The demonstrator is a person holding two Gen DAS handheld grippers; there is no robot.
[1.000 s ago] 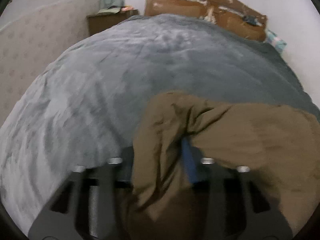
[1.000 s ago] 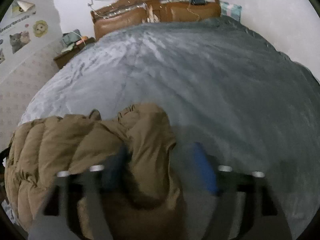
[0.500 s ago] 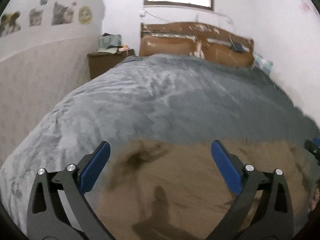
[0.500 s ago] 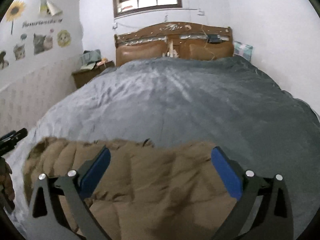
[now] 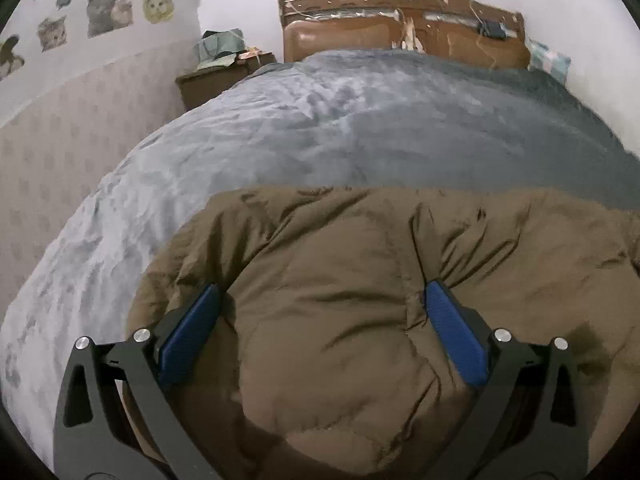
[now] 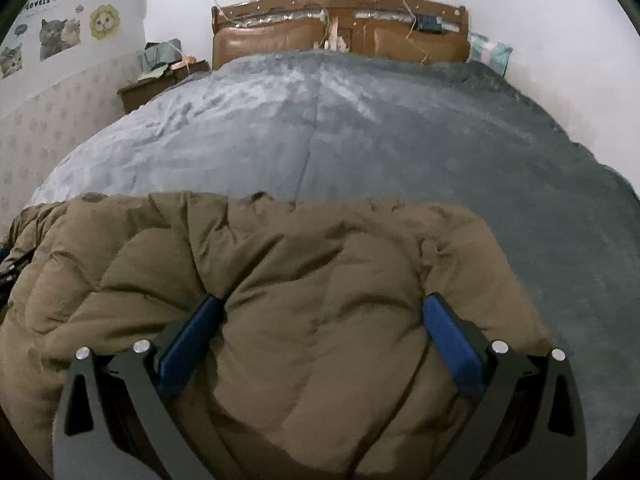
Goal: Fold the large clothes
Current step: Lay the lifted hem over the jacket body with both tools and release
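With both the left gripper [image 5: 322, 330] and right gripper [image 6: 322, 336] spread wide over the brown puffer jacket [image 5: 360, 280], pressing down evenly should flatten the fold.

Left gripper [image 5: 322, 300] and right gripper [image 6: 322, 308]: jaws, earlier pinching brown padded jacket [image 5: 360, 300], now spread wide; jacket released, lying flatter on bed.

Two close wrist views, angled down over the jacket [image 5: 340, 280], toward the shared headboard [image 6: 340, 28].
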